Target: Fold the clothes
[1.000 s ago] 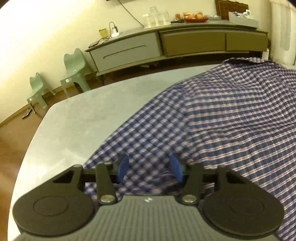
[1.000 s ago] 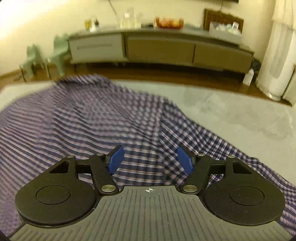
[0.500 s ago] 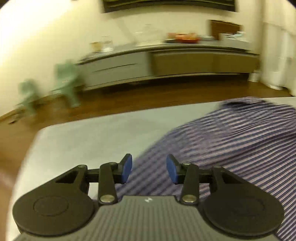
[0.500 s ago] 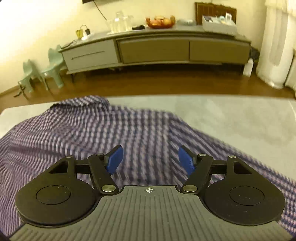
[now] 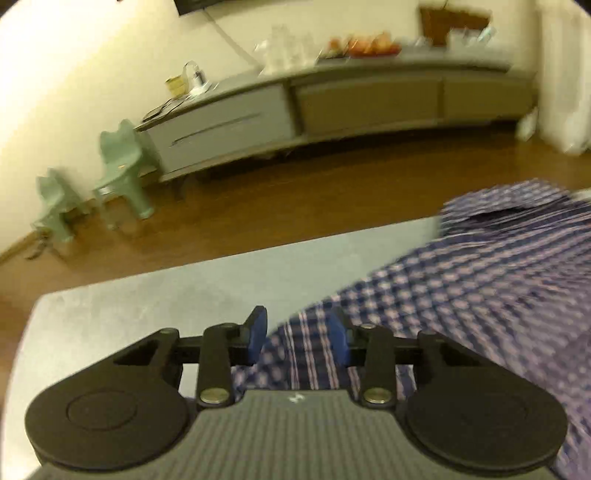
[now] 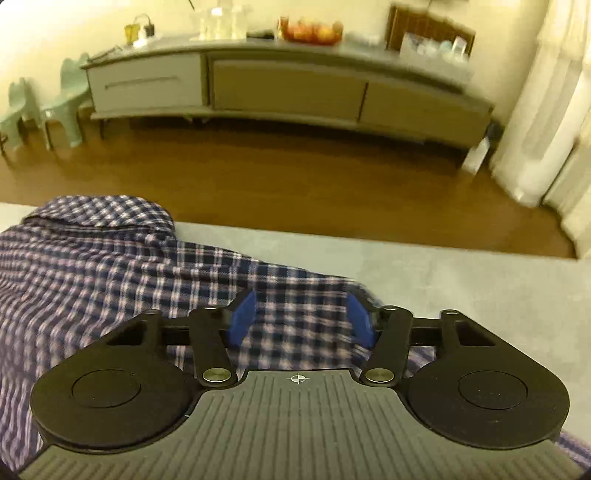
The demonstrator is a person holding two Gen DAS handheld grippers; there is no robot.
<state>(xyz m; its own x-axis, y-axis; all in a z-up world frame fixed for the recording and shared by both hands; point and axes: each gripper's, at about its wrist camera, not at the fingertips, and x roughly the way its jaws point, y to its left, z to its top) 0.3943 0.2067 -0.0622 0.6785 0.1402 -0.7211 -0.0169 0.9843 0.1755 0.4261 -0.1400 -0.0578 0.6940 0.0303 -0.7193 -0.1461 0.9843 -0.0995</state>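
Observation:
A blue and white checked shirt lies spread on the grey table. In the left wrist view its left edge runs under my left gripper, whose jaws are closing with the cloth's edge between the blue pads but not pressed. In the right wrist view the shirt fills the left half, its collar at the far edge. My right gripper hovers over the shirt's right edge, its jaws closing too, a gap still between the pads and the cloth lying under them.
Beyond the table's far edge is a wooden floor and a long grey sideboard with a fruit bowl. Two small green chairs stand at the left wall. A white curtain hangs at the right.
Both grippers have moved outward across the shirt, the left to its left edge and the right to its right edge. The left jaws have narrowed; the right jaws stand slightly narrower than half a second ago.

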